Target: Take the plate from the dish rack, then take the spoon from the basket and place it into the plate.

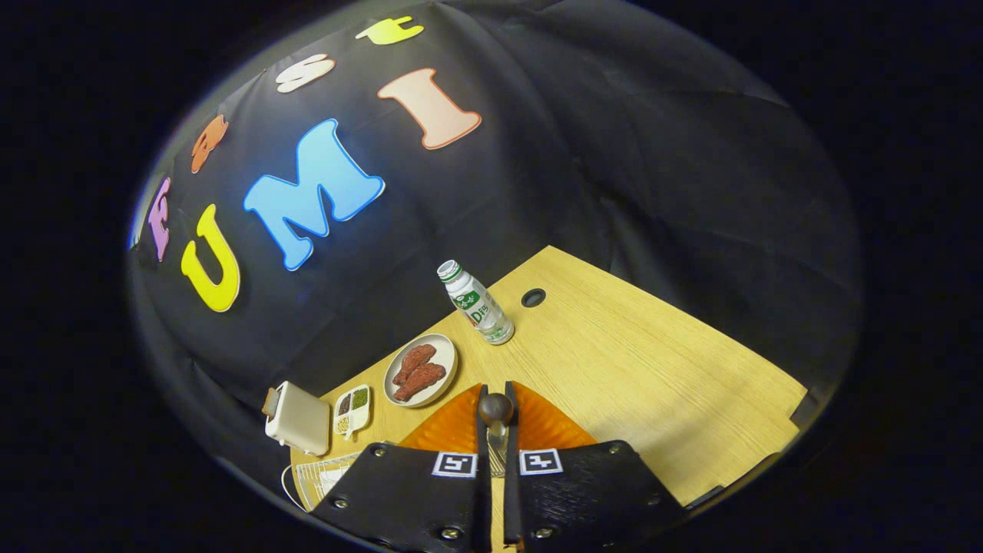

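Gripper point(497, 418) fingers are pinching the spoon point(496, 409) above the orange plate point(453, 426) on the desk point(630, 369). Tilting or letting go early is risking the spoon sliding off the plate toward the nearby sausage dish point(421, 370).

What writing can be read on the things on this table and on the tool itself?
Bottle: printed label, too blurred to read.
Square markers on the jaws: black-and-white patterns, no words.
Spoon, gripped by the closed jaws over the orange plate: no text on either.
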A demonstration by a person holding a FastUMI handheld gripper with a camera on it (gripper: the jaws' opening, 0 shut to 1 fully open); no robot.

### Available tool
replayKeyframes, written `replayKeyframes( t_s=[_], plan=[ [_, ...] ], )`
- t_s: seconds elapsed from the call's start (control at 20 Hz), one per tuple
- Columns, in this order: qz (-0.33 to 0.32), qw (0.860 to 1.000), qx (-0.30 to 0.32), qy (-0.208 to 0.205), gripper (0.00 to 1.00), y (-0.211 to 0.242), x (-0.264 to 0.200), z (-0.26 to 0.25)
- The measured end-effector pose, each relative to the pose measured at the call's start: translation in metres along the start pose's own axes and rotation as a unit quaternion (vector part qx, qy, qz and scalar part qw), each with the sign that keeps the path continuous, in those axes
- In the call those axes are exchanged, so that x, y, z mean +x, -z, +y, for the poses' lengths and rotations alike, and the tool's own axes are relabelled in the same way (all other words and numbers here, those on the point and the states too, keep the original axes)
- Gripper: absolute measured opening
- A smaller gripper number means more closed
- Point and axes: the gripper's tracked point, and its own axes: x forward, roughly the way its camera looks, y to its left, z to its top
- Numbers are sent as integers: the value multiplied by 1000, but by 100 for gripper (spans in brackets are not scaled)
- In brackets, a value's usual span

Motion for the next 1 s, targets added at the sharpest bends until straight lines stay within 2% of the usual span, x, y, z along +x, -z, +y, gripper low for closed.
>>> replayKeyframes(
  t_s=[0.2,0.4,0.7,1.0],
  plan=[
    [2,999,-31,-31,6,-7,-30,29],
    [26,995,-57,-78,6,14,-63,66],
    [80,980,-112,-142,6,74,-108,120],
    [129,957,-179,-189,6,148,-135,164]
  ],
)
